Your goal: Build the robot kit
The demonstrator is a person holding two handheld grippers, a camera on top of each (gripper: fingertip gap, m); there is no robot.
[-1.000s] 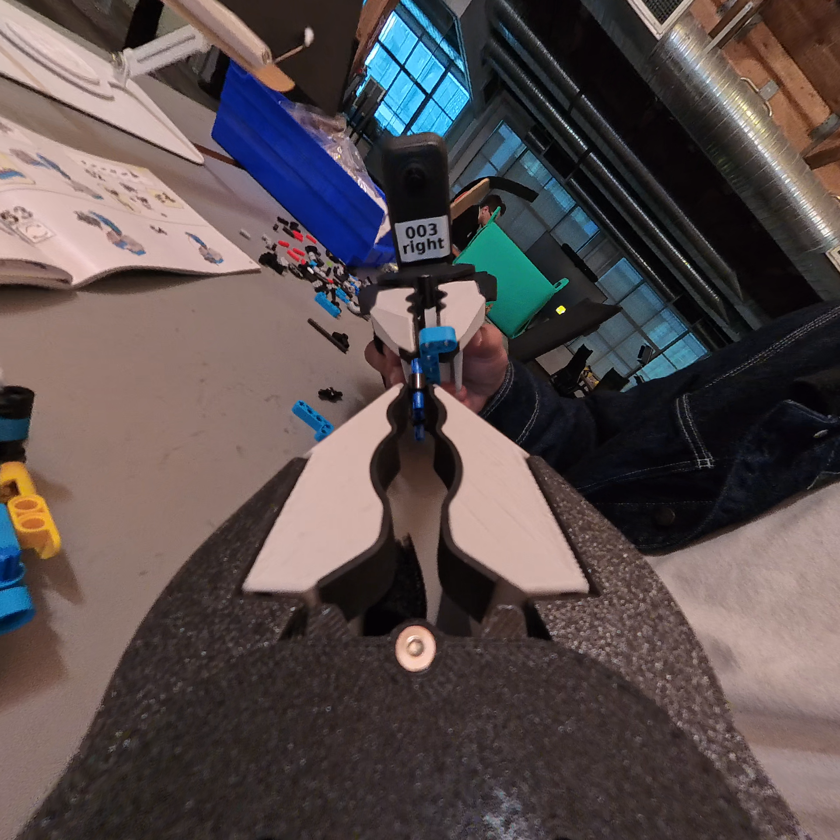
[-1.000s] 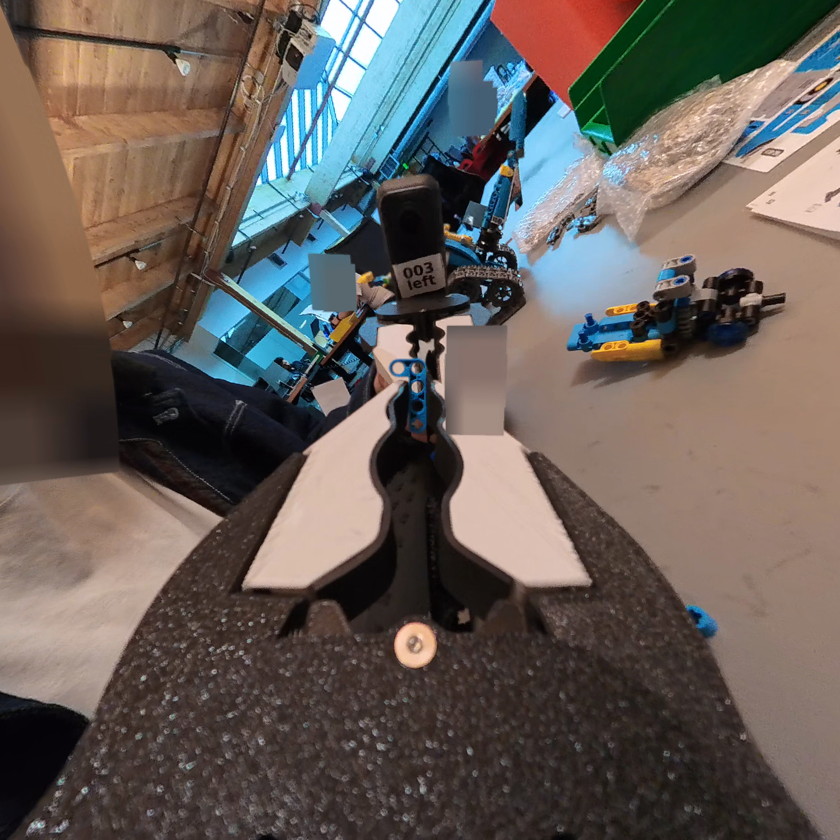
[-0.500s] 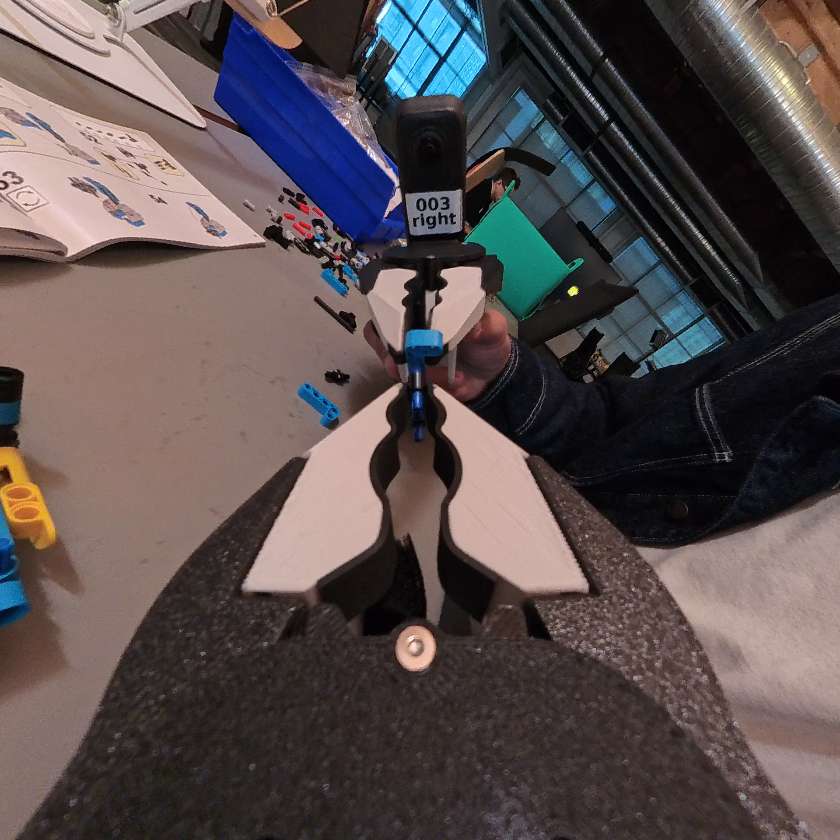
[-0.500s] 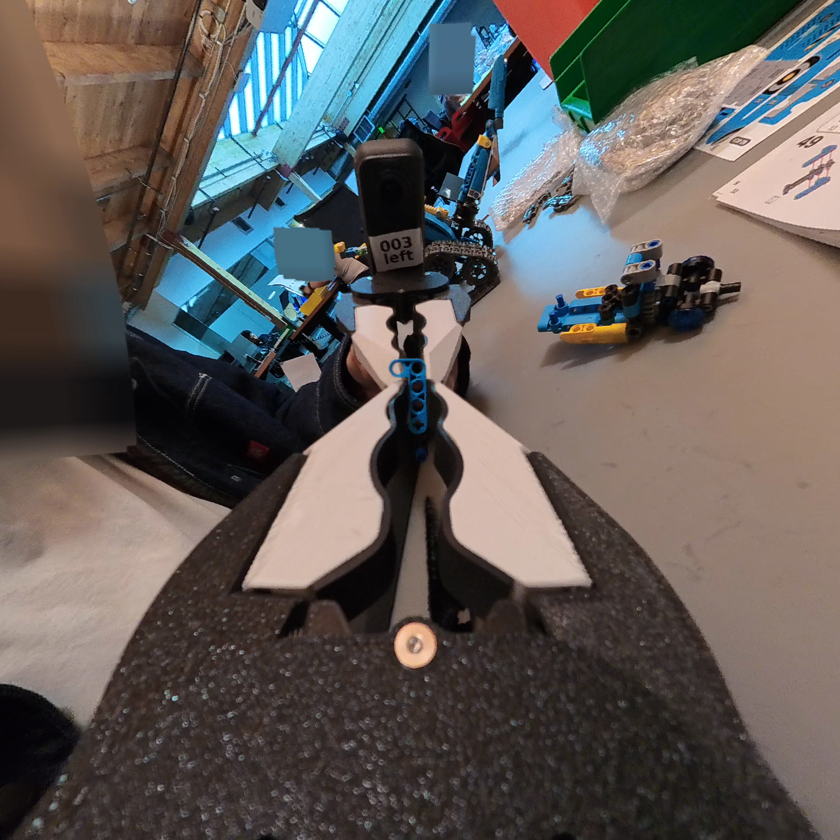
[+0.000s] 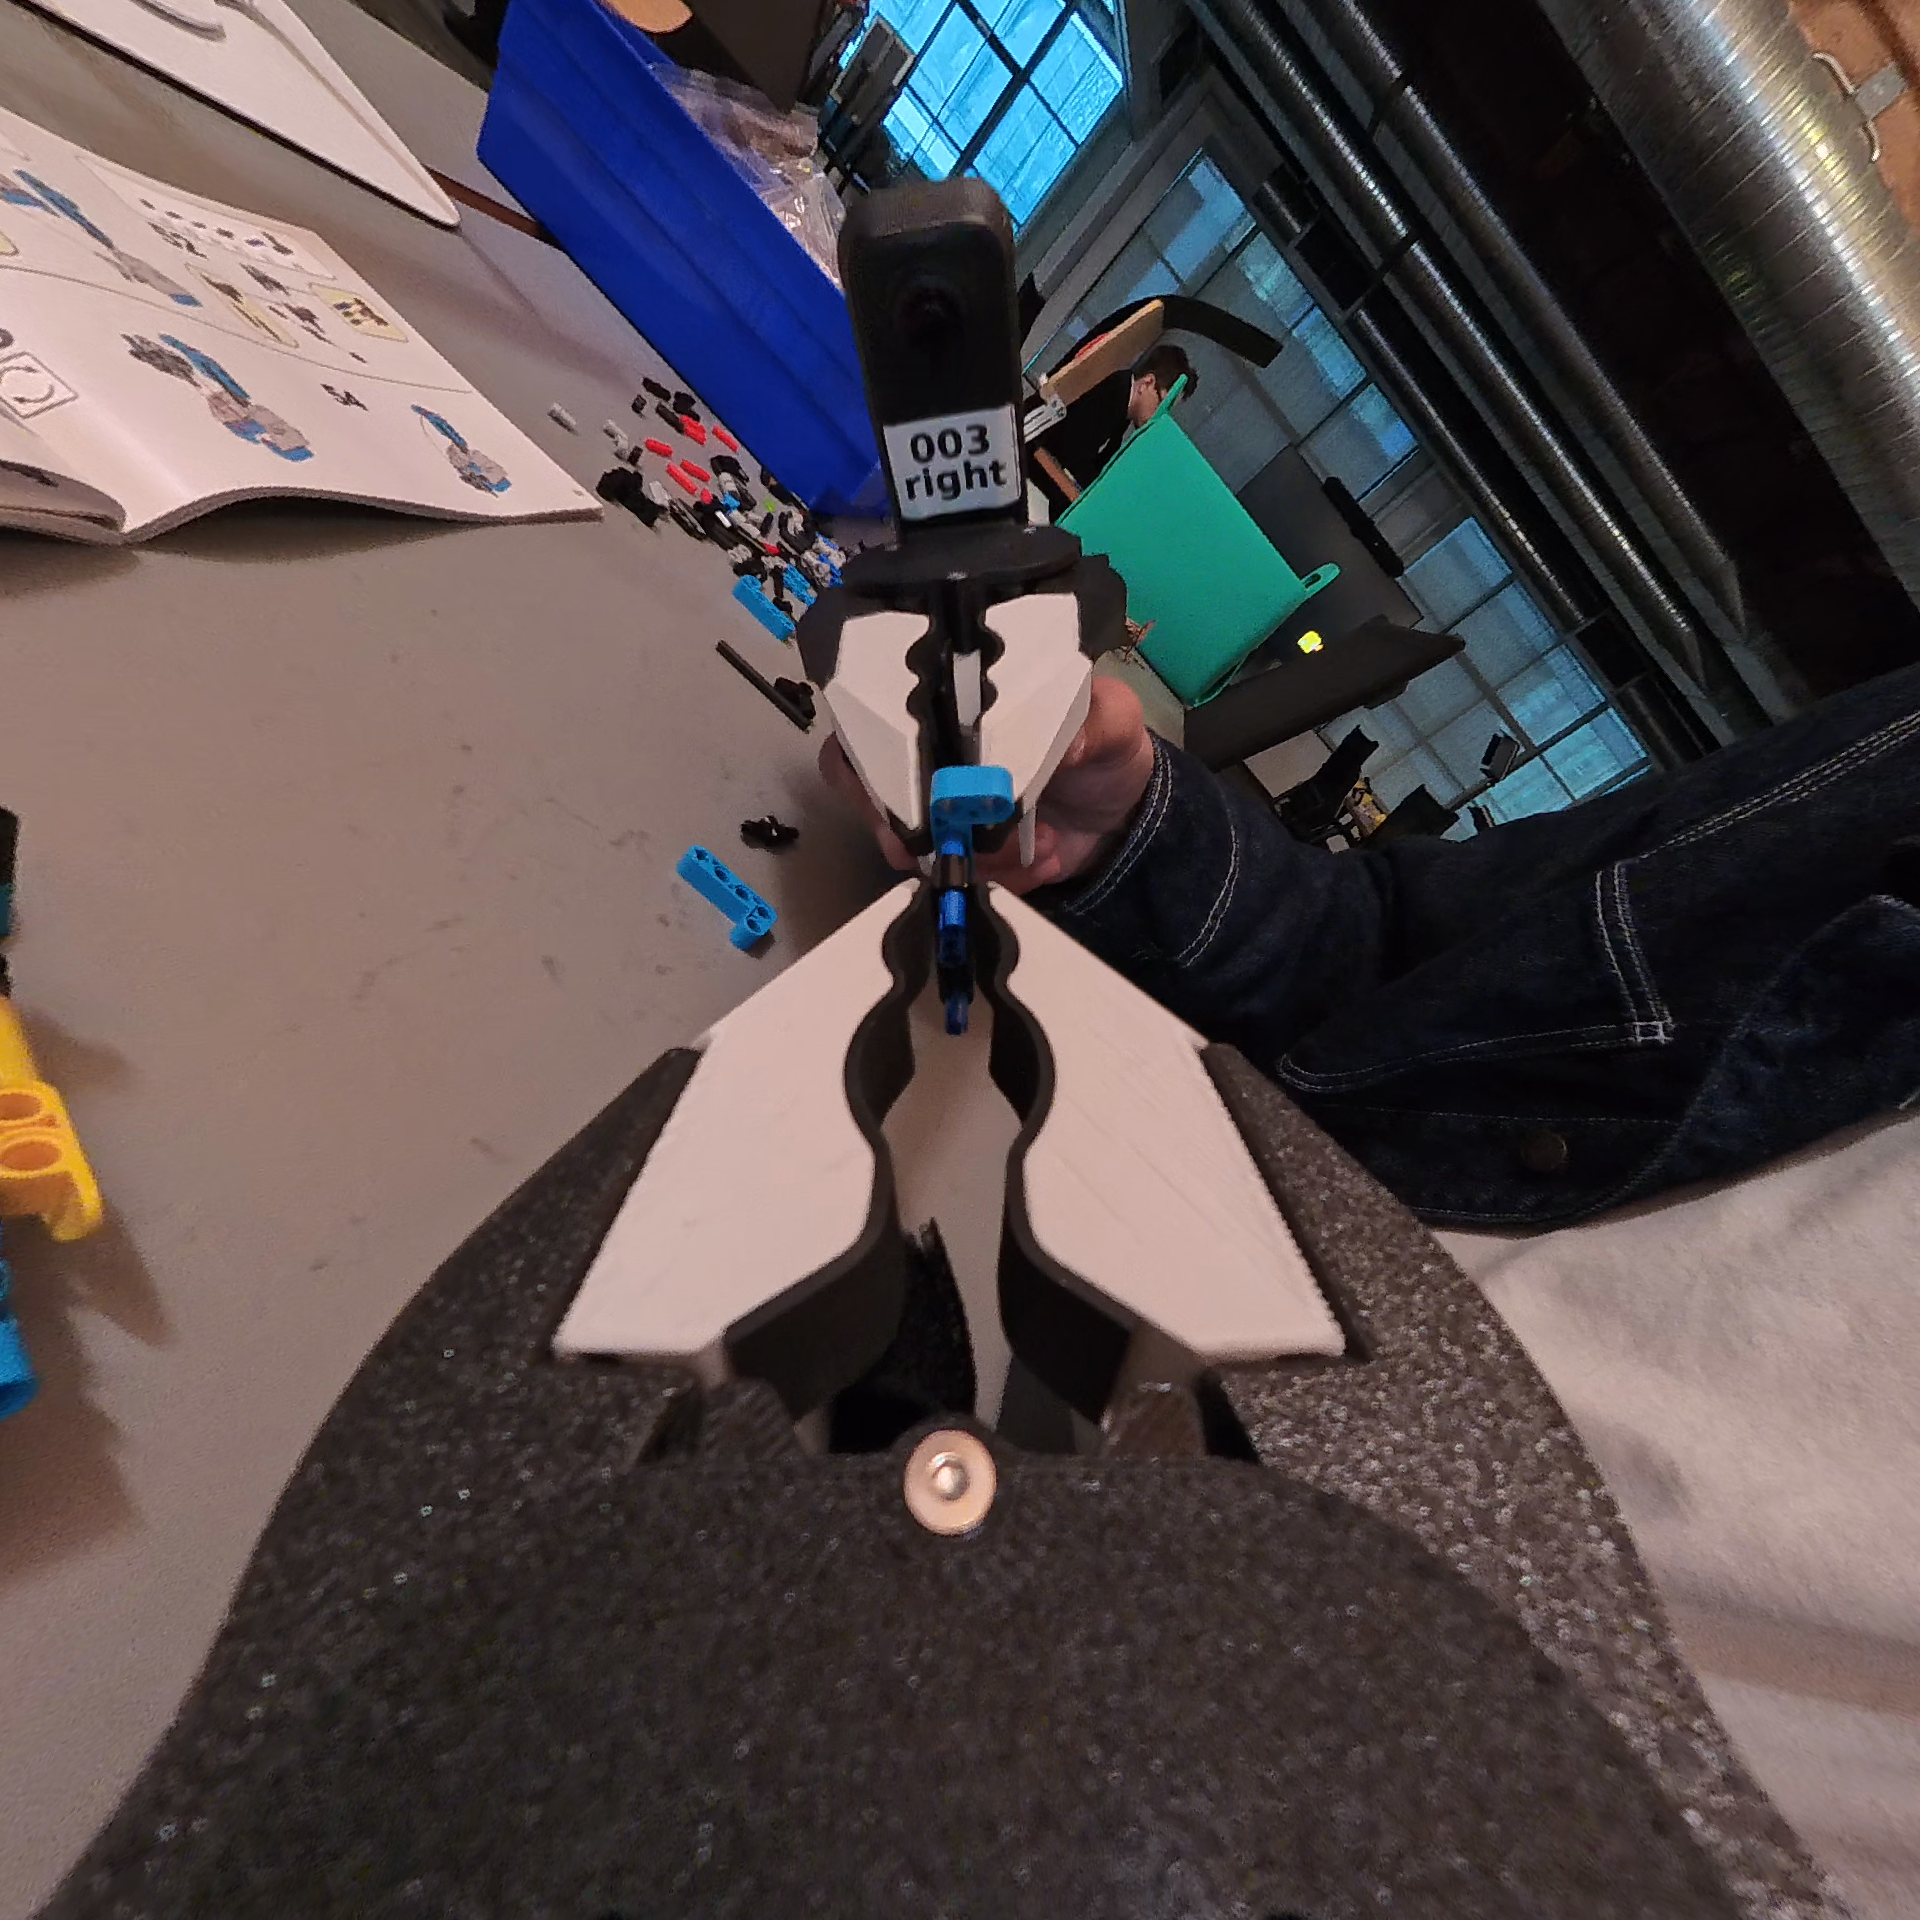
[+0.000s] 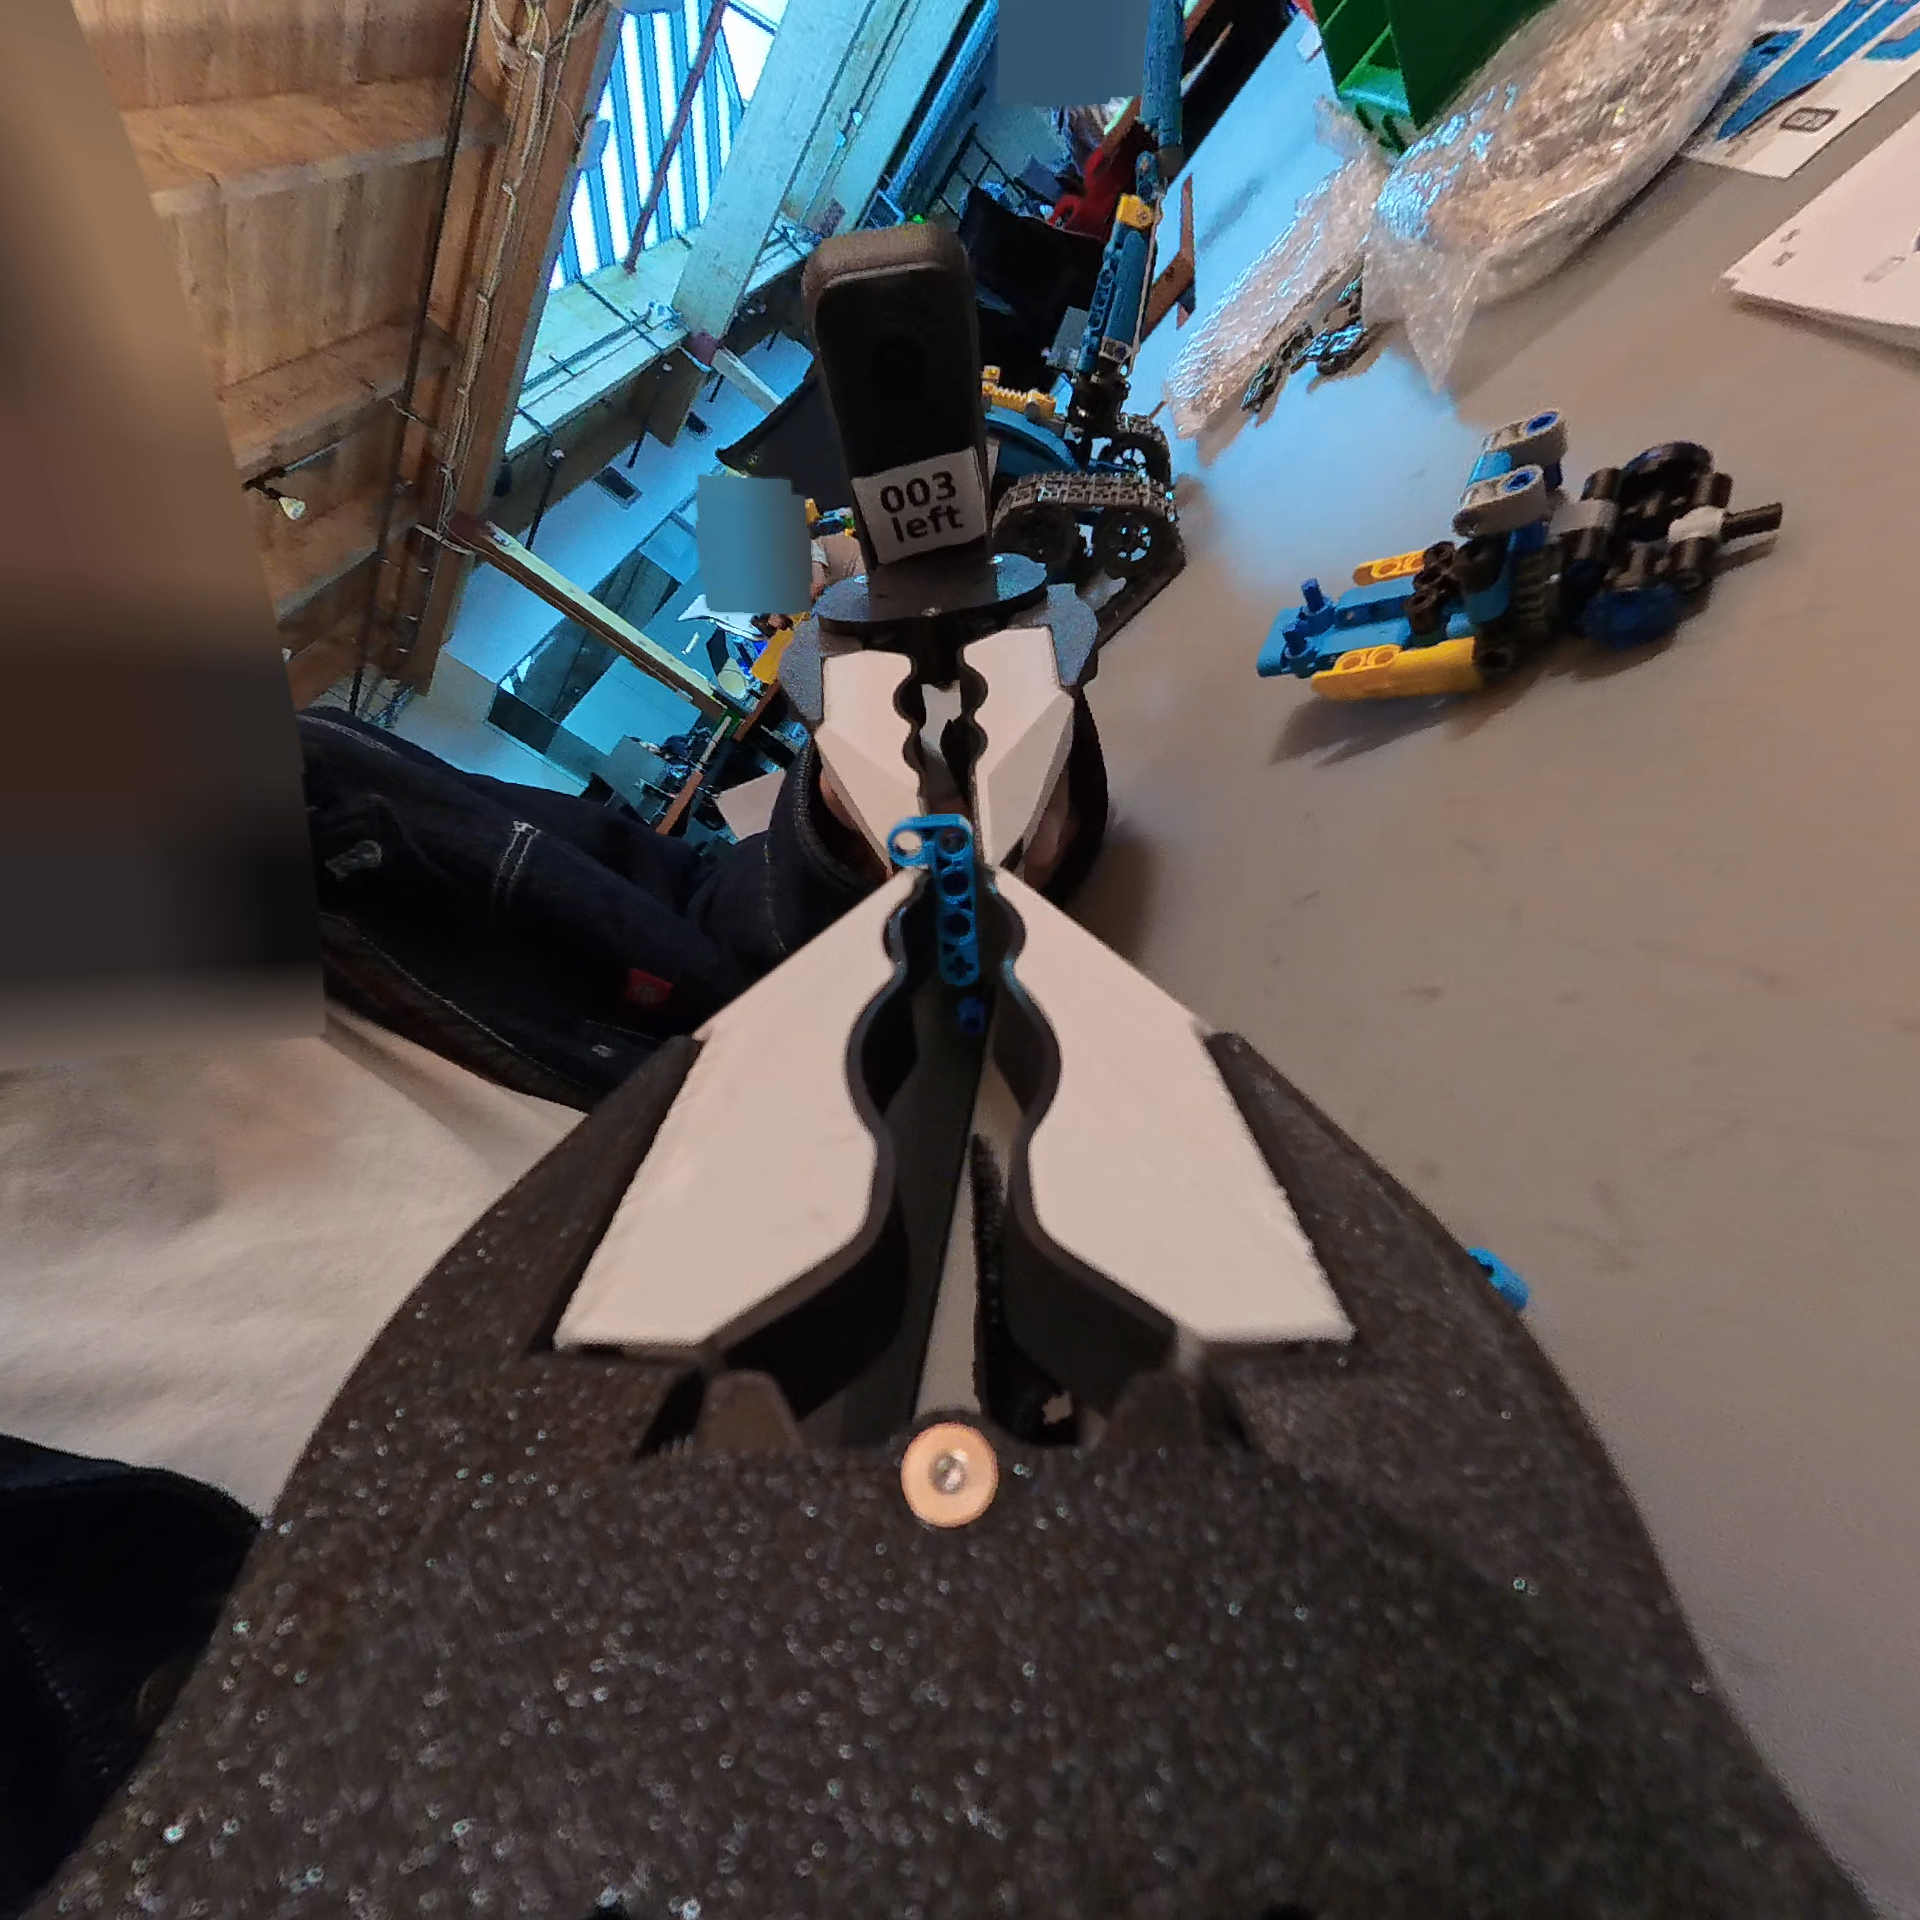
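In the left wrist view my left gripper (image 5: 951,896) is shut on a dark blue and black pin (image 5: 951,935) that points forward. Facing it, tip to tip, my right gripper (image 5: 961,831) is shut on a light blue L-shaped beam (image 5: 971,800). The pin's far end meets the beam's underside. In the right wrist view my right gripper (image 6: 951,883) pinches the same beam (image 6: 951,914) edge-on, its short arm sticking out to the left. A dark blue pin end (image 6: 971,1013) shows just behind the beam. The left gripper (image 6: 940,810) stands close beyond it. Both are held above the grey table (image 5: 312,831).
A loose light blue L-beam (image 5: 727,899), a pile of small parts (image 5: 717,488), an open instruction booklet (image 5: 208,395) and a blue bin (image 5: 675,239) lie to the left. A partly built blue-yellow model (image 6: 1507,582), plastic bags (image 6: 1507,177) and a tracked model (image 6: 1081,499) sit beyond. A denim sleeve (image 5: 1455,966) reaches in. My two grippers' fingertips are within a few centimetres of each other.
The two grippers have drawn closer together, each keeping its part. The pin's tip now reaches the beam. Both views have tilted a little.
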